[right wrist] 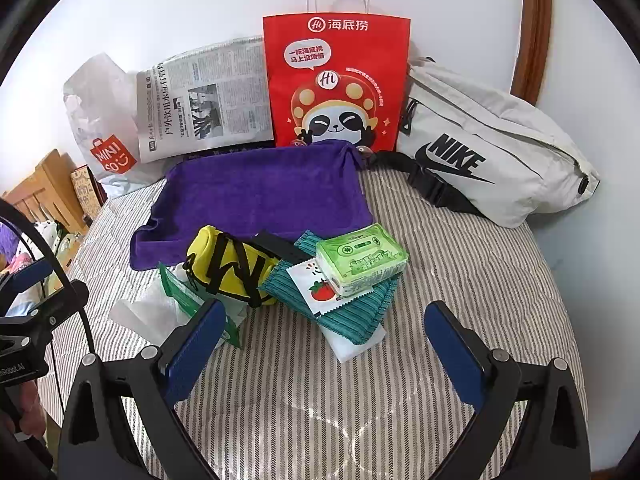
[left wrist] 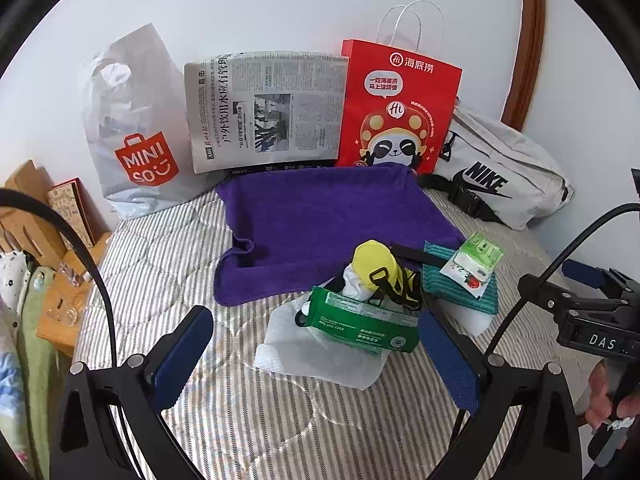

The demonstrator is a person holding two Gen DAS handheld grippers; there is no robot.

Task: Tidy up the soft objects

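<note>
My left gripper (left wrist: 316, 354) has its fingers wide apart and holds nothing. At its 12 o'clock sit the green pack (left wrist: 360, 318) and yellow pouch (left wrist: 376, 266) on a white tissue (left wrist: 320, 354). My right gripper (right wrist: 320, 350) is also wide apart with nothing in it. At its 12 o'clock lies the teal cloth (right wrist: 352, 312) with a green box (right wrist: 362, 258) on top. The purple towel (right wrist: 260, 196) lies behind them, on the striped bed (right wrist: 460, 264).
</note>
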